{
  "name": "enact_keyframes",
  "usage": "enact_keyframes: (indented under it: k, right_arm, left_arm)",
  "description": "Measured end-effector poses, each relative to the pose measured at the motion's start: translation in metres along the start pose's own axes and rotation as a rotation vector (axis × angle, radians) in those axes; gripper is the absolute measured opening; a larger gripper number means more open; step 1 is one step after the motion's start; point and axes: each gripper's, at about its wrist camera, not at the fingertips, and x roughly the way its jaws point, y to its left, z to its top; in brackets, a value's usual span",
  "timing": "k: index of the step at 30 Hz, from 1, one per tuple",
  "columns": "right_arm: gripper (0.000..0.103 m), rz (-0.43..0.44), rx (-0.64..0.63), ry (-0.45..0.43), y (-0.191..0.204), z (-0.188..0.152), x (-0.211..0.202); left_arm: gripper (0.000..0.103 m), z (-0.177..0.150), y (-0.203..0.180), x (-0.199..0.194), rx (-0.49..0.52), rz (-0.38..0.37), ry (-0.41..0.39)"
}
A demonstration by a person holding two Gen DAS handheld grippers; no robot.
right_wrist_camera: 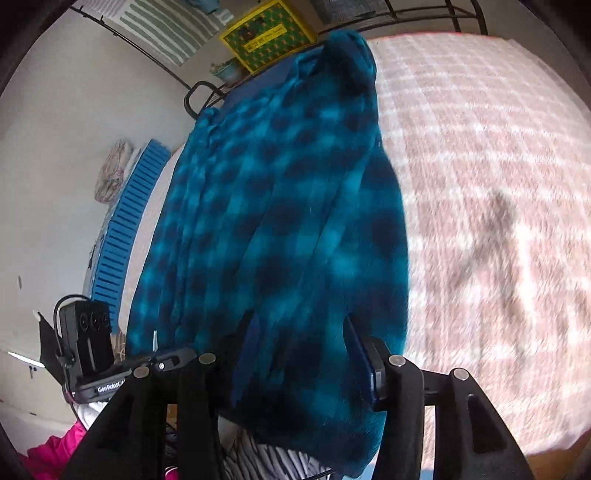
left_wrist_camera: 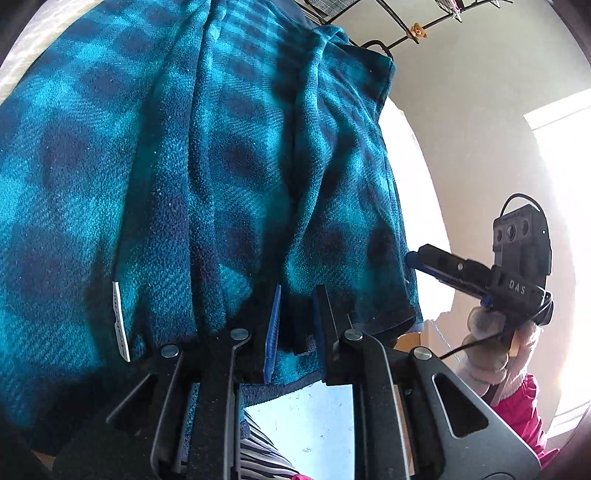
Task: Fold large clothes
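Observation:
A teal and navy plaid fleece garment [left_wrist_camera: 240,166] lies spread along the bed, its hem towards me. In the left wrist view my left gripper [left_wrist_camera: 299,291] sits at that hem, its blue pads close together with a bunched fold of fleece pinched between them. A white tag [left_wrist_camera: 120,321] hangs on the hem to its left. In the right wrist view the garment [right_wrist_camera: 277,221] is blurred. My right gripper [right_wrist_camera: 301,321] stands open at the hem's right part, pads wide apart, fleece lying loose between them. From the left wrist view the right gripper [left_wrist_camera: 410,258] touches the garment's right edge.
A pink and white checked bed cover [right_wrist_camera: 480,184] stretches right of the garment. A blue slatted crate [right_wrist_camera: 125,229] and a black metal rack [right_wrist_camera: 195,99] with a yellow box [right_wrist_camera: 266,33] stand beyond. A gloved hand [left_wrist_camera: 491,343] with a pink sleeve [left_wrist_camera: 524,413] holds the right gripper.

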Motion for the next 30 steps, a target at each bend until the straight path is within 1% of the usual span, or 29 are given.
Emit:
enact_keyframes:
  k: [1,2,3,4,5,6,8,11,13,14,15,16,17,19,20,22,25,26,27,28,29,30]
  right_arm:
    - [0.051,0.03,0.011,0.008,0.0,-0.006,0.005]
    - [0.05,0.059,0.018,0.015,0.0,-0.011,0.01]
    - [0.047,0.08,0.024,0.021,0.001,-0.013,0.014]
    - [0.042,0.095,0.028,0.021,0.002,-0.015,0.019]
    - [0.023,0.116,0.031,0.028,0.004,-0.019,0.023]
    - [0.005,0.118,0.031,0.035,0.005,-0.02,0.027]
    - [0.003,0.071,0.031,0.034,0.009,-0.02,0.027]
    - [0.003,0.033,0.034,0.007,0.01,-0.02,-0.002]
    - [0.003,0.027,0.024,-0.026,0.01,-0.019,-0.03]
    - [0.003,0.01,0.008,-0.039,0.01,-0.019,-0.04]
    - [0.003,-0.027,-0.013,-0.045,0.01,-0.021,-0.046]
    - [0.003,-0.068,-0.034,-0.046,0.009,-0.023,-0.048]
    - [0.003,-0.09,-0.037,-0.035,0.004,-0.026,-0.045]
    - [0.003,-0.097,0.007,-0.015,-0.012,-0.031,-0.031]
    - [0.003,-0.093,0.028,-0.013,-0.02,-0.033,-0.025]
    - [0.003,-0.072,0.051,-0.009,-0.03,-0.036,-0.015]
    - [0.004,-0.107,0.023,-0.005,-0.033,-0.037,-0.009]
    - [0.005,-0.11,0.013,-0.013,-0.033,-0.037,-0.012]
    - [0.011,-0.108,0.005,-0.025,-0.031,-0.038,-0.016]
    - [0.013,-0.114,-0.005,-0.044,-0.03,-0.039,-0.023]
    - [0.022,-0.117,-0.009,-0.069,-0.028,-0.041,-0.031]
    - [0.04,-0.117,-0.006,-0.101,-0.029,-0.043,-0.039]
  left_arm:
    - [0.012,-0.001,0.001,0.0,0.003,-0.003,-0.001]
    - [0.007,-0.002,0.0,0.0,0.005,-0.005,-0.002]
    - [0.006,-0.002,-0.001,0.001,0.003,-0.009,-0.002]
    - [0.004,-0.005,-0.003,0.0,0.003,-0.011,-0.003]
    - [0.003,-0.007,-0.003,0.0,0.007,-0.011,-0.005]
    - [0.003,-0.01,-0.005,-0.001,0.012,-0.01,-0.01]
    - [0.002,-0.016,-0.012,-0.005,0.025,-0.024,-0.016]
    - [0.001,-0.025,-0.03,-0.012,0.055,-0.058,-0.032]
    - [0.001,-0.032,-0.041,-0.007,0.066,-0.082,-0.02]
    - [0.001,-0.036,-0.046,-0.002,0.078,-0.084,-0.008]
    - [0.001,-0.039,-0.051,0.006,0.095,-0.076,0.005]
    - [0.001,-0.041,-0.055,0.014,0.11,-0.06,0.017]
    - [0.001,-0.044,-0.056,0.023,0.117,-0.038,0.033]
    - [0.001,-0.048,-0.055,0.036,0.118,-0.012,0.053]
    - [0.001,-0.049,-0.054,0.038,0.114,-0.008,0.05]
    - [0.001,-0.046,-0.056,0.037,0.121,-0.004,0.042]
    - [0.001,-0.047,-0.061,0.024,0.166,0.027,0.015]
    - [0.001,-0.048,-0.063,0.018,0.176,0.025,0.01]
    - [0.001,-0.047,-0.064,0.013,0.182,0.029,0.004]
    - [0.001,-0.046,-0.066,0.006,0.186,0.029,-0.012]
    - [0.001,-0.046,-0.068,-0.001,0.194,0.03,-0.03]
    - [0.001,-0.046,-0.07,-0.006,0.205,0.032,-0.045]
